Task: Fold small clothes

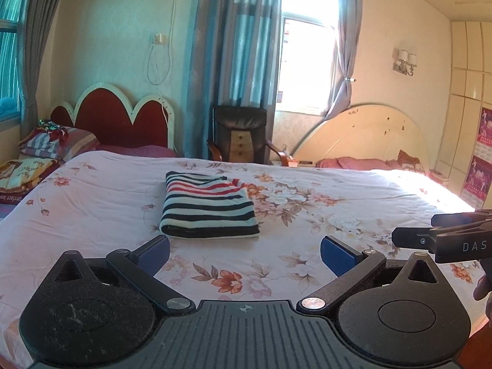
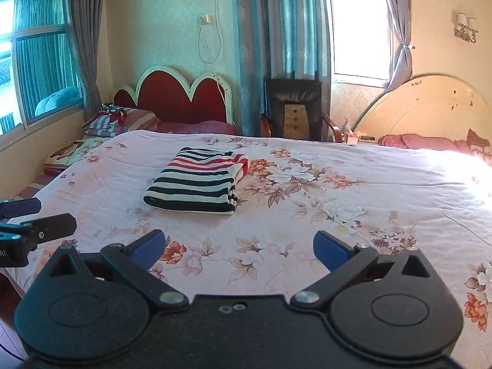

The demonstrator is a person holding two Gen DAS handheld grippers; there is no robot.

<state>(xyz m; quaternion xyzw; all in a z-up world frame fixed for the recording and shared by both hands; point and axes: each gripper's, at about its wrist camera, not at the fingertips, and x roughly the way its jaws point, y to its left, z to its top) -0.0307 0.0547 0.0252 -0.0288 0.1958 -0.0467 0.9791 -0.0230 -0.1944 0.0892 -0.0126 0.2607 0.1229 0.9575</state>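
A folded striped top (image 1: 209, 204) is seen lying flat on the floral quilt (image 1: 92, 203), just left of centre in the left wrist view and left of centre in the right wrist view (image 2: 196, 181). It is folded into a rough rectangle. In the left wrist view its long axis runs away from the camera, toward the upper part of the frame, and the stripes run across the frame. The thick folded edge is turned toward the camera, at the lower side of the bundle. The red-striped end is placed at the far side, and a red-edged corner is pushed out toward the upper right. In the right wrist view the bundle is seen at a slant, its near edge running from left down to lower right, with stacked layers shown at the right side.

The left gripper (image 1: 244, 253) is shown at the bottom of its own view with its blue pads (image 1: 155, 253) spread wide and nothing between them; only quilt is seen in the gap. The top lies beyond the pads, apart from them. The right gripper (image 2: 240, 249) is likewise spread wide and empty, with the top well beyond its left pad (image 2: 150, 247).

Each gripper is caught in the other's view: the right one at the right edge (image 1: 442, 233), the left one at the left edge (image 2: 27, 221).

A red headboard (image 1: 120, 117), a chair (image 1: 240, 132) and curtains (image 1: 233, 37) are seen behind the bed.
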